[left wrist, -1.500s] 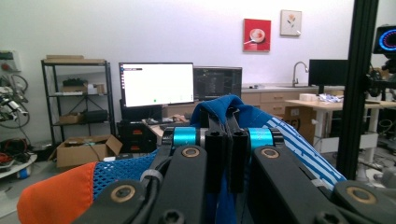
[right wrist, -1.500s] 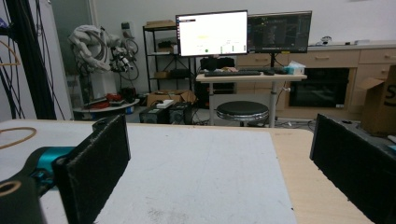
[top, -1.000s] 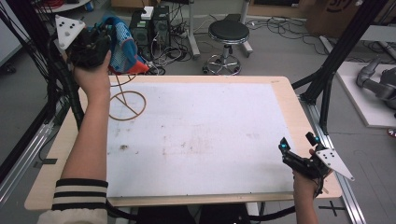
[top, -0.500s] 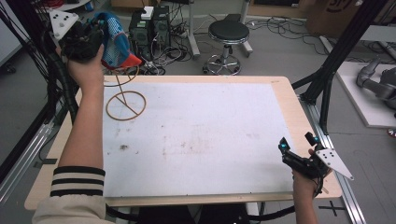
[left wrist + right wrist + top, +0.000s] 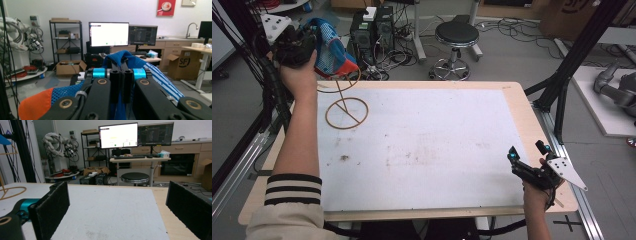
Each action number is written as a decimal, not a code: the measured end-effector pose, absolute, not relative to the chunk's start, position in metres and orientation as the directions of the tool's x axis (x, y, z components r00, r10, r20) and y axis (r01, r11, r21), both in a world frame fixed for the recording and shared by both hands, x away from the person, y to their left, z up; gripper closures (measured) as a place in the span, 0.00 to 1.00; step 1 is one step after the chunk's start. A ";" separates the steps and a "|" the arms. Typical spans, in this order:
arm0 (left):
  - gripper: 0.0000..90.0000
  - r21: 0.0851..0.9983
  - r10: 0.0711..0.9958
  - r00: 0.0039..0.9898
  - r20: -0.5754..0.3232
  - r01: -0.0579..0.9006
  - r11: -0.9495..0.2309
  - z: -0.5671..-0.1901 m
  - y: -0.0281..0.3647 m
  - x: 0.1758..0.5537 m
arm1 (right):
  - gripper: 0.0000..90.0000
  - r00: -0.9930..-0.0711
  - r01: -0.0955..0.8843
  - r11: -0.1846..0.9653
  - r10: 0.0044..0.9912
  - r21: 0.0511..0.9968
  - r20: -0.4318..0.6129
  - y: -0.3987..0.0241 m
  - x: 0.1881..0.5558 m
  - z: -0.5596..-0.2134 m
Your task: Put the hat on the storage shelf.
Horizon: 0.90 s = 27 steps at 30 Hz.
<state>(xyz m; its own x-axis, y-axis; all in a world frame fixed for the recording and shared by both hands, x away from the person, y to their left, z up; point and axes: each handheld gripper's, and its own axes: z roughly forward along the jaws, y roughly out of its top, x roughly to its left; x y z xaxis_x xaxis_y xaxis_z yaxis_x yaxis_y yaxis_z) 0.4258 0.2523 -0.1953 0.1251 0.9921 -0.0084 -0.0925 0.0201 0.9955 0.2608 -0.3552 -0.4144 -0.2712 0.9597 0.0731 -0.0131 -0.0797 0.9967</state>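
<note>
**Blue and orange garment lifted off the wire stand**

The left gripper (image 5: 309, 47) has its jaws pressed together on a blue mesh garment with an orange part (image 5: 332, 52), holding it high beyond the far left corner of the table (image 5: 517, 107). It seems raised there to keep the cloth free of the thin wire stand (image 5: 346, 111), whose ring base lies on the white mat (image 5: 422, 145). The right gripper (image 5: 527, 156) rests at the near right edge with jaws wide apart and nothing between them, probably waiting.

What kind of garment it is I cannot tell, because it is bunched. In the left gripper view the cloth (image 5: 150, 72) wraps around the jaws, so the fingertips are hidden.
</note>
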 end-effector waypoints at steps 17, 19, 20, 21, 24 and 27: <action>0.99 0.999 0.996 0.084 -0.038 0.015 0.037 -0.221 0.266 0.438 | 0.05 -0.269 -0.024 -0.087 0.960 0.996 0.078 -0.355 0.259 -0.413; 0.99 0.999 0.996 0.076 -0.041 0.026 0.039 -0.225 0.268 0.438 | 0.05 -0.269 -0.024 -0.086 0.960 0.996 0.076 -0.355 0.259 -0.413; 0.99 0.999 0.996 0.075 -0.046 0.025 0.044 -0.226 0.269 0.438 | 0.05 -0.270 -0.022 -0.085 0.960 0.996 0.076 -0.355 0.259 -0.413; 0.99 0.998 0.996 0.076 -0.050 0.027 0.048 -0.227 0.270 0.438 | 0.05 -0.270 -0.022 -0.085 0.960 0.996 0.076 -0.355 0.259 -0.413; 0.99 0.998 0.996 0.072 -0.061 0.037 0.058 -0.233 0.272 0.439 | 0.05 -0.271 -0.024 -0.086 0.960 0.996 0.076 -0.355 0.259 -0.413; 0.99 0.997 0.995 0.072 -0.069 0.046 0.066 -0.236 0.275 0.440 | 0.05 -0.270 -0.023 -0.084 0.960 0.996 0.074 -0.355 0.259 -0.413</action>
<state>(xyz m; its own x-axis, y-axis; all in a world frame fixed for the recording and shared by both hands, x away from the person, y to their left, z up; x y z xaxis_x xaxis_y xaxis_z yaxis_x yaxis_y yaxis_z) 0.4403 0.2746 -0.2364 0.0723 0.9950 -0.0689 0.0459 0.0657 0.9968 0.2589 -0.3555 -0.4134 -0.2701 0.9600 0.0743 -0.0234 -0.0837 0.9962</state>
